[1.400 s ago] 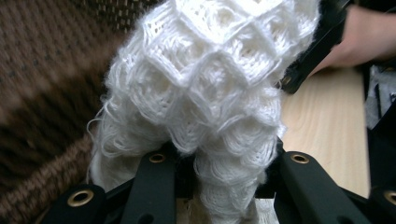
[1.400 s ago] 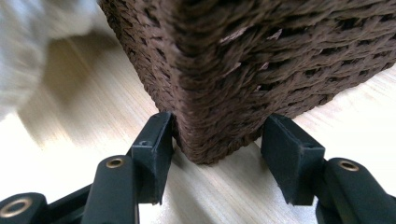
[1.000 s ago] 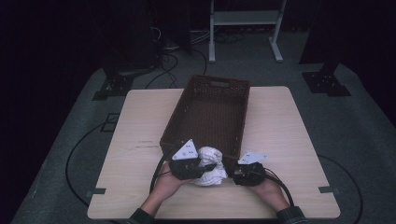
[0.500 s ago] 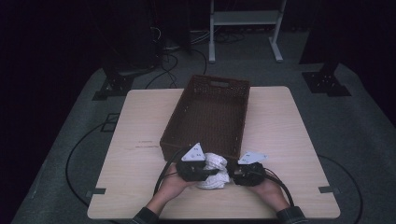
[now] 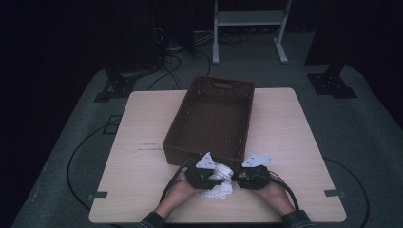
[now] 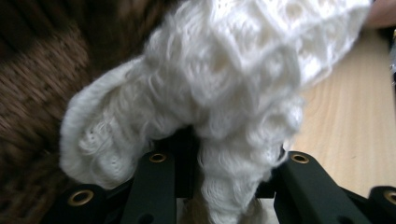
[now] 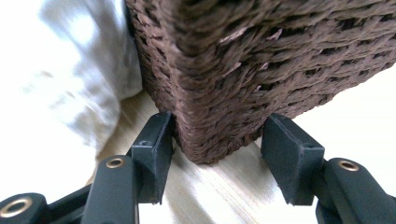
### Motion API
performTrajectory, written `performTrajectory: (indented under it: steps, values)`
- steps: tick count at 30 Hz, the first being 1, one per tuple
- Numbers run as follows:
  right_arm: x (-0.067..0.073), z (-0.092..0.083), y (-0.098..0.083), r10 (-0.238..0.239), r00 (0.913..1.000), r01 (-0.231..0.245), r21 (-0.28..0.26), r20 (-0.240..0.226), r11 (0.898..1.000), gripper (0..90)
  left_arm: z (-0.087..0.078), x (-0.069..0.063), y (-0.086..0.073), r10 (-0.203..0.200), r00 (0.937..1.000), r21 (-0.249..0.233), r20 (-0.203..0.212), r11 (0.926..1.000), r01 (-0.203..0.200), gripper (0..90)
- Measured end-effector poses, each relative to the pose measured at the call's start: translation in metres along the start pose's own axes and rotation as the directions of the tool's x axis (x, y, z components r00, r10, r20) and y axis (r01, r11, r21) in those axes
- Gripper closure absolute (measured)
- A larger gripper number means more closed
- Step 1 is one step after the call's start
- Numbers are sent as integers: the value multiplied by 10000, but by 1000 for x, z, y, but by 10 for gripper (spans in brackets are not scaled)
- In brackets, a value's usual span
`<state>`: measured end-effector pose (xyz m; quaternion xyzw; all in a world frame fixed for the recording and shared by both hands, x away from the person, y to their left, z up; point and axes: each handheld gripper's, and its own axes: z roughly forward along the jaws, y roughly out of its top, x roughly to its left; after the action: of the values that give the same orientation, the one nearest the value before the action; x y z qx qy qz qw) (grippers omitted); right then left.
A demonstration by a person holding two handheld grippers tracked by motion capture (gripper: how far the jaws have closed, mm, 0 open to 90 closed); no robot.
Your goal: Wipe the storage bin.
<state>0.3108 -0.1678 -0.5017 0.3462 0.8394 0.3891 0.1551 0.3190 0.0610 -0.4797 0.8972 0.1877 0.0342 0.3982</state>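
Wooden table [image 5: 142,123] bears a wicker basket [image 5: 214,114] over grey carpet [image 5: 370,137].

1 white knitted cloth [image 5: 217,183]; 1 brown wicker basket [image 5: 177,142]; 1 wooden table [image 5: 142,128]; 2 grippers.

White cloth [image 5: 217,183] lies on table [image 5: 142,180], before basket [image 5: 211,118].

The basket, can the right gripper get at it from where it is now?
Probably yes. The right gripper is open with the basket corner between its jaws, nothing in between. The white cloth lies off to one side, held by the left gripper.
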Motion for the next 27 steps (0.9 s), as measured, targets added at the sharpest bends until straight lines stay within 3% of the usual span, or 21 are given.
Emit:
performTrajectory:
  steps: [6, 11, 18, 22, 27]
  values:
    - [0, 0, 0, 3, 10000, -3, 0, 0, 10000, 434, -6, -4, 4, 150, 9999, -219, -35, 9996, -150, 677]
    - [0, 0, 0, 7, 10000, -7, 0, 3, 10000, 434, -19, -8, 13, 82, 9999, -921, 117, 9957, -71, 676]
    - [0, 0, 0, -14, 10000, 14, -11, 0, 10000, 434, -40, -15, 28, 103, 9990, -2131, 441, 9770, -6, 676]
    - [0, 0, 0, 57, 10000, -57, 11, -11, 10000, 434, -47, -19, 34, 288, 9983, -2483, 508, 9686, -153, 677]
    - [0, 0, 0, -4, 10000, 4, -1, -8, 10000, 434, -38, -17, 38, 337, 9969, -2422, 715, 9701, -154, 677]
